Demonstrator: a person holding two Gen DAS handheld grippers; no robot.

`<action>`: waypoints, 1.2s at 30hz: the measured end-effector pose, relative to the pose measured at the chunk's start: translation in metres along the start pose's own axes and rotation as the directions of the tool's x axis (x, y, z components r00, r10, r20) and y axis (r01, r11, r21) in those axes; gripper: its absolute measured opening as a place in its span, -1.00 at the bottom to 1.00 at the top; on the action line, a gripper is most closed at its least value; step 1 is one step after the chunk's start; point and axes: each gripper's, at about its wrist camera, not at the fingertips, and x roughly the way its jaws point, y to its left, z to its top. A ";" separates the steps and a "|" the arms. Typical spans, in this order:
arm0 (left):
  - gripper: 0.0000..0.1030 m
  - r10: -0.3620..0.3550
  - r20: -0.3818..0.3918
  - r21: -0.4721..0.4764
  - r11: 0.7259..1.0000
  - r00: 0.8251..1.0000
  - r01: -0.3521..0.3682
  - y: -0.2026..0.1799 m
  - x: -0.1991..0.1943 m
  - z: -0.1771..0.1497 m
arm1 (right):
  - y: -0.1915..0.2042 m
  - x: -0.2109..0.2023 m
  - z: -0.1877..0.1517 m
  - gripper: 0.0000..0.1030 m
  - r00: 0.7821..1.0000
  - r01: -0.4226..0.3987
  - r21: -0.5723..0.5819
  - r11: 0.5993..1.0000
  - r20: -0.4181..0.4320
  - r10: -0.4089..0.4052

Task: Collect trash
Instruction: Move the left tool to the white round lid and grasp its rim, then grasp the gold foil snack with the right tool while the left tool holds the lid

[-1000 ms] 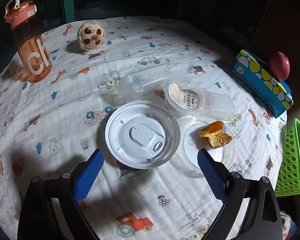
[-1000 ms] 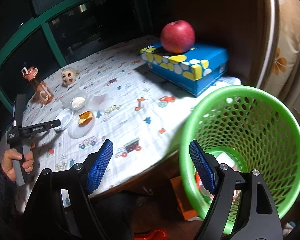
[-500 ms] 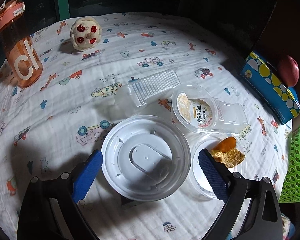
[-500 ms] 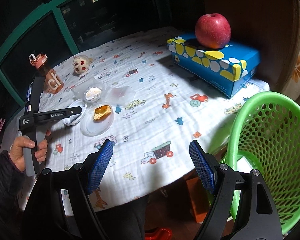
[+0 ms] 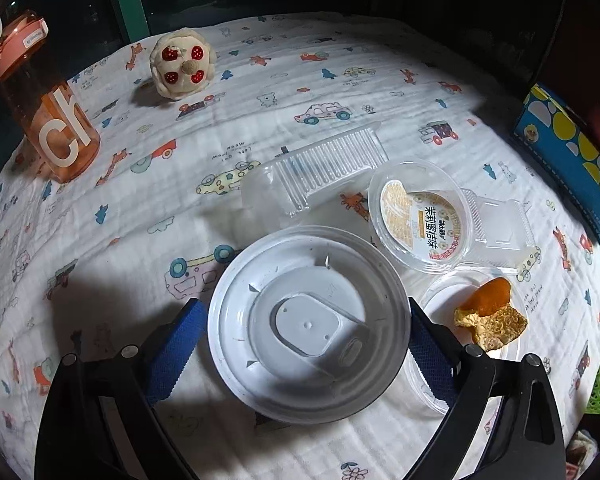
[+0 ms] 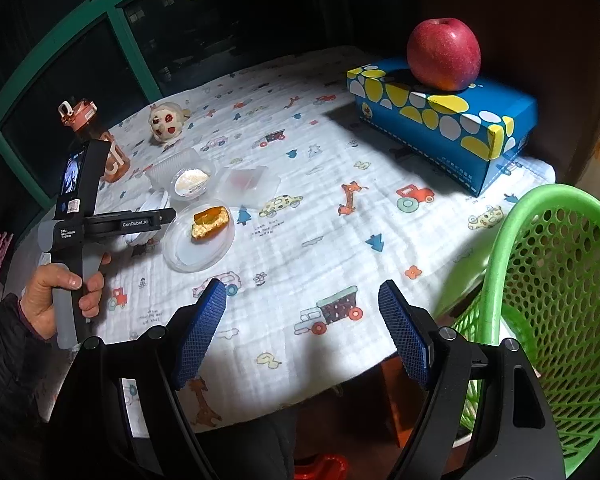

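Note:
In the left wrist view, my left gripper (image 5: 300, 340) is open, its blue pads on either side of a round clear plastic lid (image 5: 308, 324) on the printed cloth. Right of it a clear dish (image 5: 432, 304) holds orange peel (image 5: 488, 316). Behind lie a small labelled cup (image 5: 420, 216) and clear plastic trays (image 5: 320, 176). My right gripper (image 6: 302, 328) is open and empty above the table's near edge, left of the green basket (image 6: 560, 292). The right wrist view shows the left gripper (image 6: 140, 220) over the trash.
An orange water bottle (image 5: 44, 100) and a plush toy (image 5: 182, 62) stand at the back left. A blue tissue box (image 6: 440, 116) with a red apple (image 6: 444, 54) on it sits at the back right. The green basket stands beside the table's right edge.
My left gripper has moved forward and down, so the round lid now lies between its pads. My right gripper has swung left, away from the basket and toward the table.

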 end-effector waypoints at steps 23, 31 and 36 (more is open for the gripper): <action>0.75 -0.045 0.069 -0.106 0.993 0.997 0.052 0.038 -0.034 -0.018 | 0.049 0.040 0.020 0.40 0.996 -0.084 -0.091 0.992 -0.031 0.082; 0.75 -0.036 0.099 -0.138 0.989 0.994 0.049 0.058 -0.057 -0.028 | 0.091 0.083 0.037 0.15 0.976 -0.192 -0.108 0.975 -0.120 0.179; 0.75 -0.042 0.110 -0.145 0.988 0.993 0.057 0.067 -0.062 -0.033 | 0.100 0.108 0.041 0.11 0.961 -0.221 -0.036 0.975 -0.177 0.211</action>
